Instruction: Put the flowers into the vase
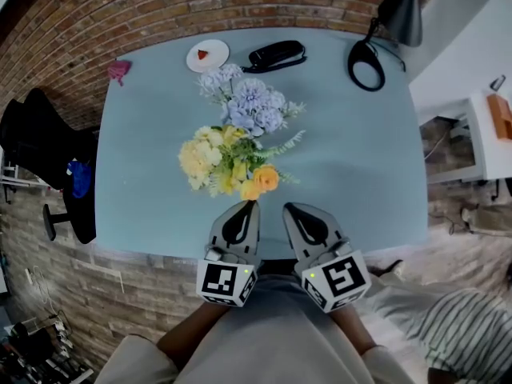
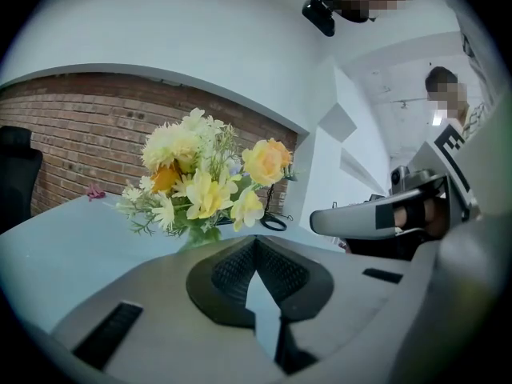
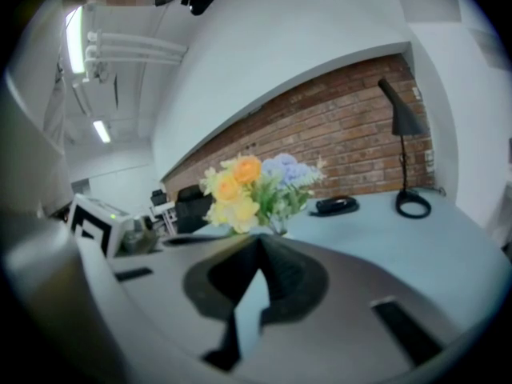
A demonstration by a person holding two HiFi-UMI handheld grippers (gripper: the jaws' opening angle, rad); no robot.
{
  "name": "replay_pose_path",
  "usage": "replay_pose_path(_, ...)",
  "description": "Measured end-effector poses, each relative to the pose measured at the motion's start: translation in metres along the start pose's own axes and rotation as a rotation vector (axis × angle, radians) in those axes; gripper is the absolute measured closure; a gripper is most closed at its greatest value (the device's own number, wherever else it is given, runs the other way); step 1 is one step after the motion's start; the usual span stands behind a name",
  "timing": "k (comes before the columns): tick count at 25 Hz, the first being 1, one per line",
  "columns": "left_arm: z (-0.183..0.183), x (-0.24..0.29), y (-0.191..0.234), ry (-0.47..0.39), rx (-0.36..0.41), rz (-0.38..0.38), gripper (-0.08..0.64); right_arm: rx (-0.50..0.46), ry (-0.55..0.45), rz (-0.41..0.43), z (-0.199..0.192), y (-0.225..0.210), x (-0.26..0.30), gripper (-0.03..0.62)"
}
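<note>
A bunch of yellow flowers (image 1: 214, 162) with an orange bloom (image 1: 266, 178) stands upright in the middle of the blue table (image 1: 352, 174). Blue-purple flowers (image 1: 253, 104) rise just behind it. The blooms hide the vase from above; a sliver of clear glass (image 3: 277, 228) shows under them in the right gripper view. My left gripper (image 1: 252, 207) is shut and empty, with its tip just short of the orange bloom. My right gripper (image 1: 289, 209) sits beside it, also shut and empty. The yellow bunch (image 2: 200, 184) fills the left gripper view, and both bunches (image 3: 254, 186) show ahead of the right gripper (image 3: 258, 243).
At the table's far edge lie a white plate (image 1: 207, 54), a black case (image 1: 277, 54) and a pink scrap (image 1: 118, 71). A black desk lamp (image 1: 366, 61) stands at the back right. A black chair (image 1: 40, 138) is left of the table. A person (image 2: 445, 94) stands in the background.
</note>
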State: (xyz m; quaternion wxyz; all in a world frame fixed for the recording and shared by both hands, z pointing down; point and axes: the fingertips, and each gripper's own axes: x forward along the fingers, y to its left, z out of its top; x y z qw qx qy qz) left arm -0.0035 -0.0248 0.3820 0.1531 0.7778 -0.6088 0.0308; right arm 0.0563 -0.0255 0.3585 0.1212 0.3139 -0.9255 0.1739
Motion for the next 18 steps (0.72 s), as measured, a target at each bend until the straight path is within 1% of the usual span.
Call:
replay_pose_path(5,0.006,-0.003,-0.001,0.002,-0.009,-0.014,0.544,0.001,-0.015,-0.012,0.006,-0.002,-0.003,0.571)
replay_pose_path(14,0.02,-0.002,-0.001,-0.007,0.018,-0.03,0.545,0.011,-0.017,-0.036,0.005,0.0,-0.003,0.571)
replay_pose_path(18,0.025,-0.004,-0.003,-0.008,0.016,-0.047,0.545,0.005,-0.021,-0.049,0.007,0.002,-0.002,0.571)
